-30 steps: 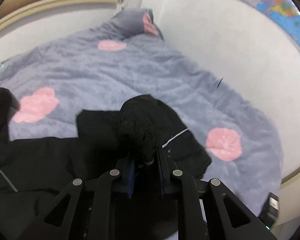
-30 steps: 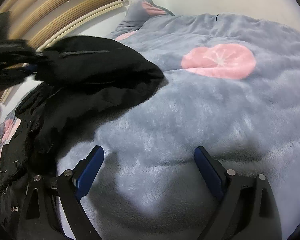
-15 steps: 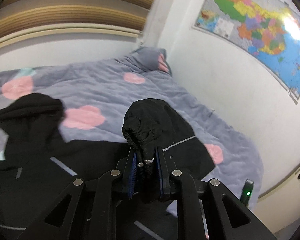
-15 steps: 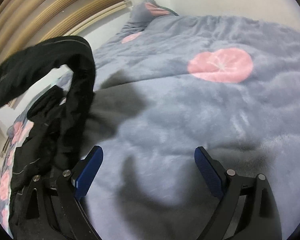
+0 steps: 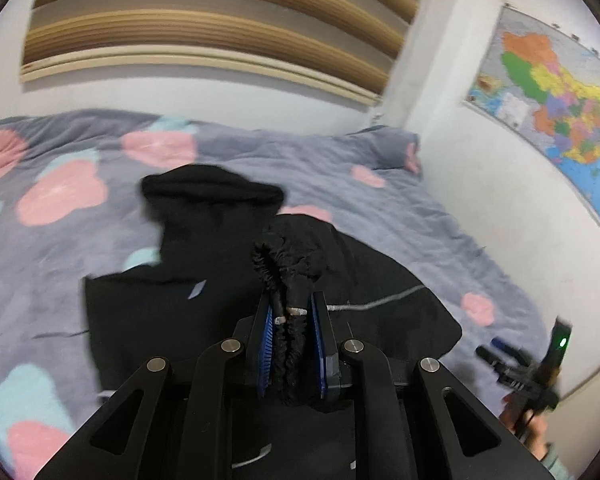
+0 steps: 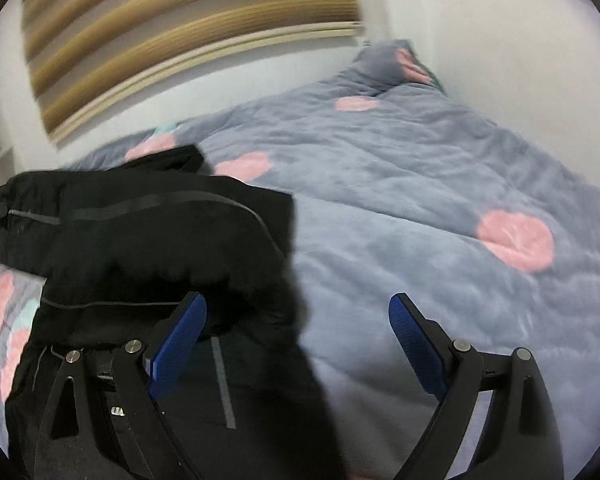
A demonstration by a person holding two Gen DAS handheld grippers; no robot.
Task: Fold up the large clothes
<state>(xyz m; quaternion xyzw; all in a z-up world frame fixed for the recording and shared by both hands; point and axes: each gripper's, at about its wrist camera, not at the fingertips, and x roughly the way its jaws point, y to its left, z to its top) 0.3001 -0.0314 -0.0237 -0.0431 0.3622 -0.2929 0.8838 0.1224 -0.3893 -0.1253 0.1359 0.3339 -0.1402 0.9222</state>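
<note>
The right gripper (image 6: pixel 298 326) hangs above the bed (image 6: pixel 400 208), its blue-padded jaws spread wide with nothing between them. A black jacket (image 6: pixel 148 240) with thin grey stripes lies bunched at the left on the grey blanket (image 6: pixel 420 184) with pink spots. A striped blind (image 6: pixel 172 28) covers the far wall.

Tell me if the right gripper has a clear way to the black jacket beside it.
Probably yes: the right gripper has its jaws wide and empty, and the black jacket lies just beside its left finger on the blanket, nothing between.
</note>
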